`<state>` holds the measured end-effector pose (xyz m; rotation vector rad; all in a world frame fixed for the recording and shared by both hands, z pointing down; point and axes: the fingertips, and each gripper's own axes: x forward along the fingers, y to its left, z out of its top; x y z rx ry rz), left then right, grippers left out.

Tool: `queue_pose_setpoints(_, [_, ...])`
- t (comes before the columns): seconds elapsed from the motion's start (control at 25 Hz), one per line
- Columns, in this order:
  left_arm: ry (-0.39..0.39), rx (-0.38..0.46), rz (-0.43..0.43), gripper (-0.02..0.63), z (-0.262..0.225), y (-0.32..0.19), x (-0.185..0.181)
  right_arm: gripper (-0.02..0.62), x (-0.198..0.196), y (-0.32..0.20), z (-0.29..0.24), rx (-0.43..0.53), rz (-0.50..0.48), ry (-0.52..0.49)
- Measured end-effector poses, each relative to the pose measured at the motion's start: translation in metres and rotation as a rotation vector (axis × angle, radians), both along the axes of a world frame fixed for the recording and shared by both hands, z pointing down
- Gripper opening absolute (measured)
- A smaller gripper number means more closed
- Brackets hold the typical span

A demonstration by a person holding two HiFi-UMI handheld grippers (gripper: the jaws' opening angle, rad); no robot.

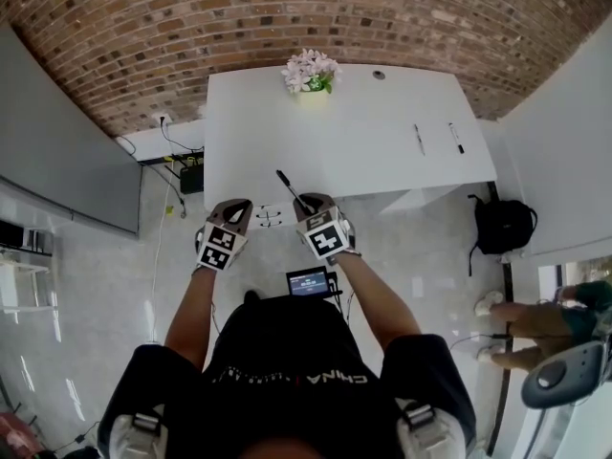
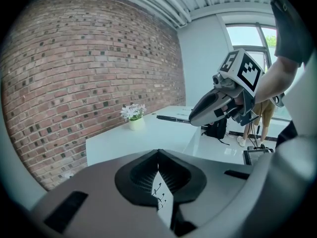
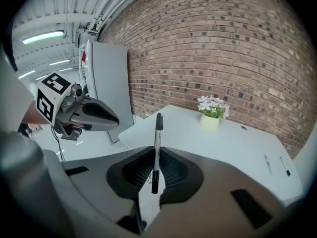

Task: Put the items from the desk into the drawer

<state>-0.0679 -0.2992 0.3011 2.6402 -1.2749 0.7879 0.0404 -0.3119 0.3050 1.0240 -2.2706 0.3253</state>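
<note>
Right gripper [image 1: 311,208] has its jaws closed tight on a black pen [image 3: 157,143]. It holds the pen near one end, so most of the pen sticks out in front of the jaws and points over the white table [image 1: 363,161]. Left gripper [image 1: 237,207] is just beside it, at its left. Its jaws are pressed together with nothing in them.

Both grippers hang near the front edge of the table. The drawers [image 1: 271,216] are right below them and between them, and their little handles show. The drawers look shut, so I think one has to be opened first.

The free left gripper looks like the best one for that job. It should open its jaws, take one handle, and pull straight back, not sideways.

The right gripper should hold the pen firmly while it waits. The long end could bump the drawer front, so tip it down with care. Put the pen low inside the drawer before the jaws let go. Then it should not bounce or roll out.

Two more pens [image 1: 418,140] [image 1: 456,138] lie on the table, well off to the right of the right gripper. A pot of flowers [image 1: 311,73] stands far ahead of both grippers.
</note>
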Motion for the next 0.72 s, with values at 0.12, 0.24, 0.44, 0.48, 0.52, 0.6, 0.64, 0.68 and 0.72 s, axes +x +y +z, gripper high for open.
queue_pose_setpoints(0.12, [-0.015,-0.006,-0.005,0.011,0.003,0.003,0.006,0.048,0.008,0.001,-0.001,-0.001,-0.001,-0.01])
queue_pose_setpoints(0.24, [-0.026,-0.015,-0.015,0.011,0.007,0.007,0.019,0.048,0.024,0.003,0.001,-0.002,-0.009,-0.021])
queue_pose_setpoints(0.44, [-0.039,-0.042,-0.058,0.011,0.018,0.025,0.04,0.048,0.051,0.011,0.01,-0.014,-0.038,-0.032])
queue_pose_setpoints(0.48, [-0.039,-0.051,-0.069,0.011,0.021,0.03,0.043,0.048,0.056,0.013,0.013,-0.02,-0.044,-0.032])
queue_pose_setpoints(0.52, [-0.039,-0.059,-0.077,0.011,0.025,0.036,0.046,0.048,0.06,0.015,0.016,-0.026,-0.05,-0.032])
queue_pose_setpoints(0.6, [-0.041,-0.075,-0.085,0.011,0.032,0.045,0.051,0.048,0.067,0.019,0.021,-0.033,-0.054,-0.031])
queue_pose_setpoints(0.64, [-0.043,-0.082,-0.085,0.011,0.035,0.05,0.052,0.048,0.069,0.021,0.022,-0.034,-0.052,-0.033])
queue_pose_setpoints(0.68, [-0.045,-0.088,-0.084,0.011,0.038,0.055,0.053,0.048,0.07,0.024,0.022,-0.036,-0.048,-0.036])
queue_pose_setpoints(0.72, [-0.045,-0.093,-0.083,0.011,0.04,0.06,0.053,0.048,0.071,0.027,0.023,-0.037,-0.043,-0.039])
